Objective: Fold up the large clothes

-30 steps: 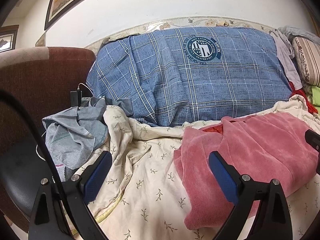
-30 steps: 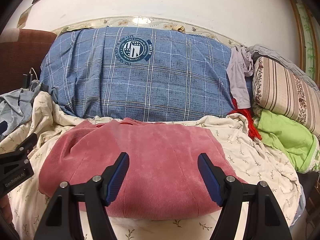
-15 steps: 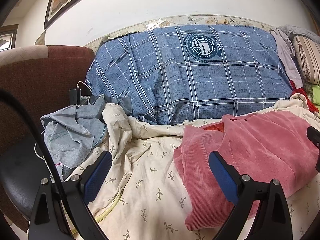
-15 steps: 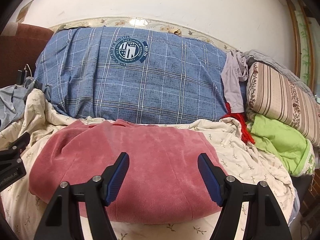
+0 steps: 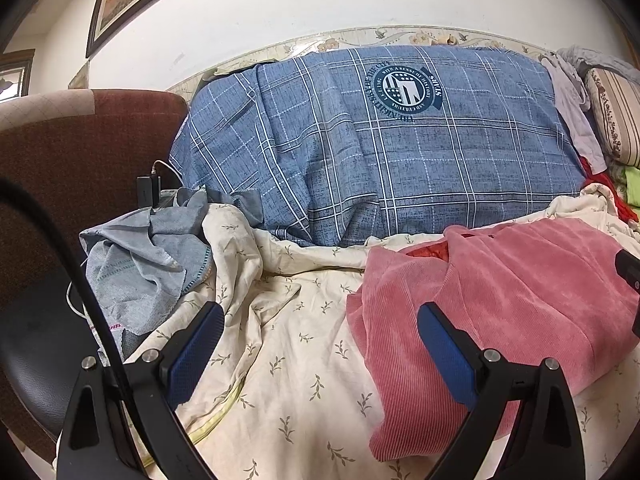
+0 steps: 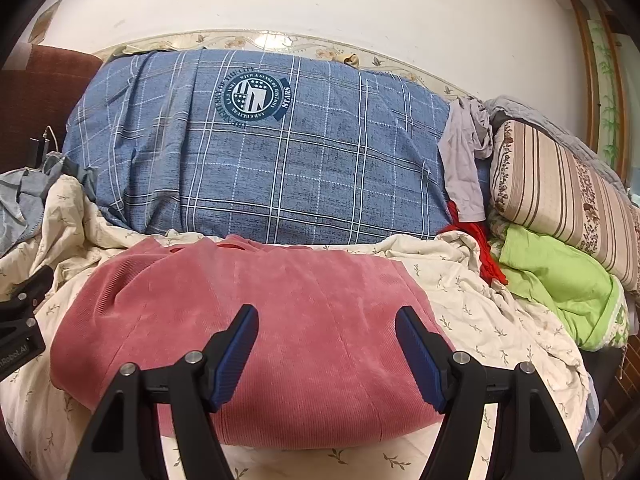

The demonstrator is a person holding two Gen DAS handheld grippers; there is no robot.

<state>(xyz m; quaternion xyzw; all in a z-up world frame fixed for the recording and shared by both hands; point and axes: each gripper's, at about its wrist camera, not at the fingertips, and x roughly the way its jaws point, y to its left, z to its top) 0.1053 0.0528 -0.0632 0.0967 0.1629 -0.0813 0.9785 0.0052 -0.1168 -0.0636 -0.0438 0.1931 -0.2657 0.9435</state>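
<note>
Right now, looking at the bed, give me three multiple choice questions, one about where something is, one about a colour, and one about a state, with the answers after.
1. Where does the blue plaid bundle lie relative to the pink corduroy garment?
A. Behind it, toward the wall
B. In front of it, nearest the camera
C. Underneath it

2. What colour is the cloth below the striped pillow?
A. Black
B. Bright green
C. Orange

3. What state is the right gripper in?
A. Shut on the pink garment
B. Shut on the cream sheet
C. Open, holding nothing

Answers:
1. A, the right wrist view shows the plaid bundle beyond the garment, against the wall.
2. B, the green cloth sits right under the pillow.
3. C, its blue pads stand apart with only the flat garment seen beyond them.
</note>
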